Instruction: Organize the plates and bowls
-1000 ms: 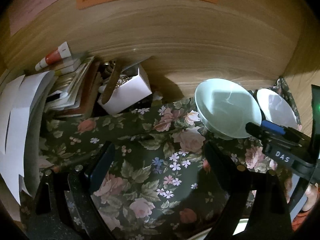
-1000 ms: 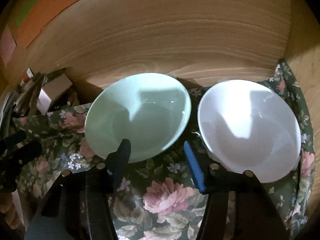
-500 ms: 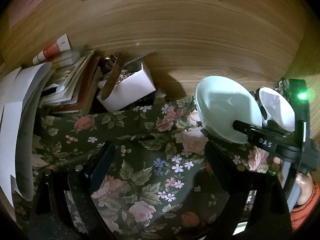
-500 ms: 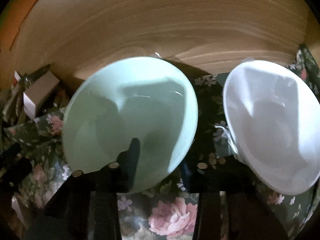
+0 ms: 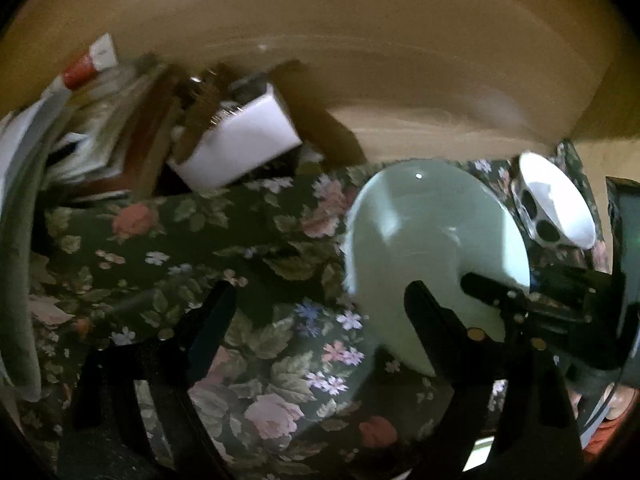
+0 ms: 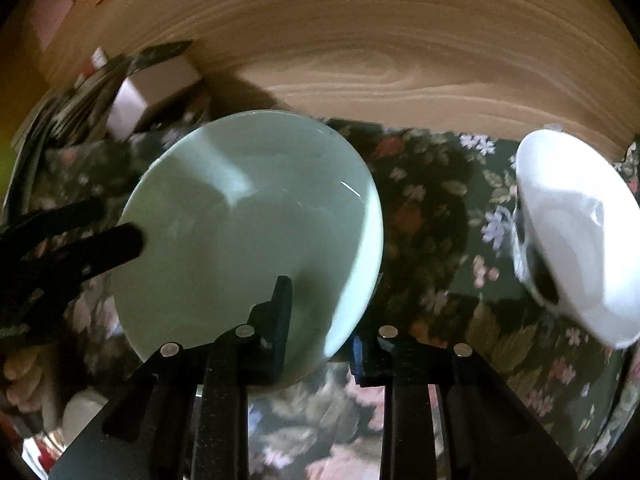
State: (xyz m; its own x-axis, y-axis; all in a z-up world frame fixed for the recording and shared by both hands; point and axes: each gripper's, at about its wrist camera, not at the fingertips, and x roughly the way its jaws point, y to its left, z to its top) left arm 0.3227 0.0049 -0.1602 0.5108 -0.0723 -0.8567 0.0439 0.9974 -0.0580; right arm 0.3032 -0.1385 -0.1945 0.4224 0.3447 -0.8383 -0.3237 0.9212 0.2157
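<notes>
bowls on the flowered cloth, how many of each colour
pale green bowl: 1, its rim between the fingers of the right claw
white bowl: 1, standing apart to the right
total: 2

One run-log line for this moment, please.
right tongs: astride green bowl rim, bowl tilted | left tongs: open, empty | white bowl: apart, on floral cloth

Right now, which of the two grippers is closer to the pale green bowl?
The right gripper. It straddles the green bowl's near rim, one finger inside and one outside. The left gripper is open over the floral cloth beside the bowl.
</notes>
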